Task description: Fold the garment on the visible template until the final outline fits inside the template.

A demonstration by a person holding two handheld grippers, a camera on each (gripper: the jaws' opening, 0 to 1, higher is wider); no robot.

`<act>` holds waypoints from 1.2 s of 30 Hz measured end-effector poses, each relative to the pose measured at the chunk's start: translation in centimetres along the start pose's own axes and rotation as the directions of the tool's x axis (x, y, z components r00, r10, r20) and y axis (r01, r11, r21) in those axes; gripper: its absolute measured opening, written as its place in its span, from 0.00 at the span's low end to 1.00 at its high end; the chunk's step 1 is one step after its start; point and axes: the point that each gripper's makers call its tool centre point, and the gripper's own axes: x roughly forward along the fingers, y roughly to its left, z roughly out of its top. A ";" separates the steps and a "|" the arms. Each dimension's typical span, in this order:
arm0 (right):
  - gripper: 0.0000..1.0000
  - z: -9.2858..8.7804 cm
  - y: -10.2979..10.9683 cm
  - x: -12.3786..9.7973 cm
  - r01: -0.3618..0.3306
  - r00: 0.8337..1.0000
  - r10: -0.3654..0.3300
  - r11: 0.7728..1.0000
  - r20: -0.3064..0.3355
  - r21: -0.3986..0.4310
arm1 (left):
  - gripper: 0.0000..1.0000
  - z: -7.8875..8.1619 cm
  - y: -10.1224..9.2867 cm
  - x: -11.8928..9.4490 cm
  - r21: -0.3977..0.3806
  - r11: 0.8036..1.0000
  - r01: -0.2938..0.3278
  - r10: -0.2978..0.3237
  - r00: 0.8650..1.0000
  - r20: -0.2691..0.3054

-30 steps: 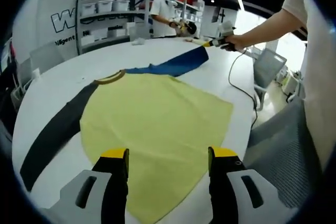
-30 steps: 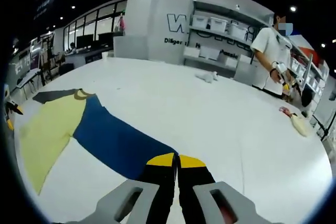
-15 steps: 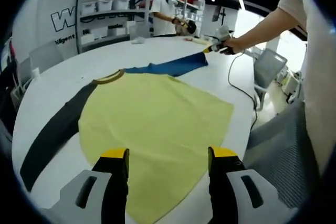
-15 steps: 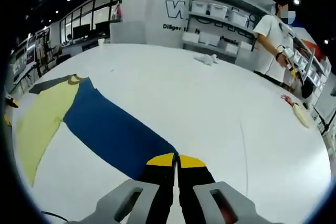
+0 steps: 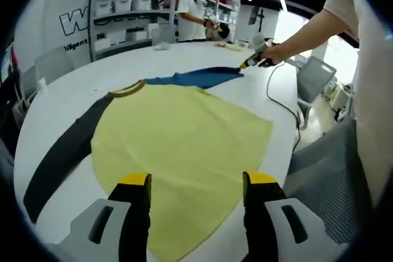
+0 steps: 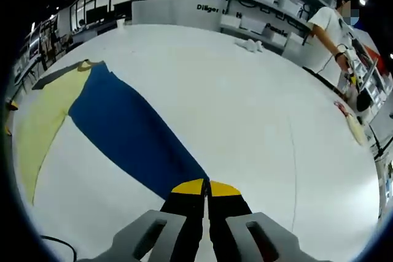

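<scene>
A yellow shirt (image 5: 178, 139) with an olive collar lies flat on the white table (image 5: 67, 90). Its black sleeve (image 5: 61, 151) stretches toward the near left, and its blue sleeve (image 5: 196, 78) runs to the far right. My left gripper (image 5: 195, 182) hovers open above the shirt's near hem, nothing between its fingers. My right gripper (image 6: 206, 187) is shut on the blue sleeve's cuff; in the left gripper view it shows at the sleeve's far end (image 5: 255, 61), held by a person's hand. In the right gripper view the blue sleeve (image 6: 129, 136) leads back to the yellow body (image 6: 43, 115).
Another person (image 5: 190, 19) stands at the table's far side by grey shelving with bins (image 5: 123, 13). A black cable (image 5: 279, 99) trails over the table's right edge. A mesh chair (image 5: 310, 78) stands beyond it. A small white item (image 6: 250, 45) and a pale item (image 6: 355, 128) lie on the table.
My right gripper has drawn the blue sleeve's cuff lower and closer to the table, pulling the sleeve straighter. The left gripper has stayed put above the hem.
</scene>
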 end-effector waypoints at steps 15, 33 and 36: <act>0.02 1.0 -0.4 -0.1 0.012 0.999 -0.013 1.000 0.040 0.016 | 0.59 0.4 0.0 0.2 -0.002 1.000 0.001 -0.001 1.000 0.007; 0.15 -1.7 4.8 -0.3 -0.178 0.984 0.179 0.980 -0.004 -0.092 | 0.58 0.3 -0.4 0.1 -0.005 1.000 0.005 -0.005 1.000 0.016; 0.15 -2.2 4.7 0.1 -0.177 0.984 0.175 0.978 -0.032 -0.110 | 0.58 0.3 -0.4 0.0 -0.005 1.000 0.004 -0.004 1.000 0.013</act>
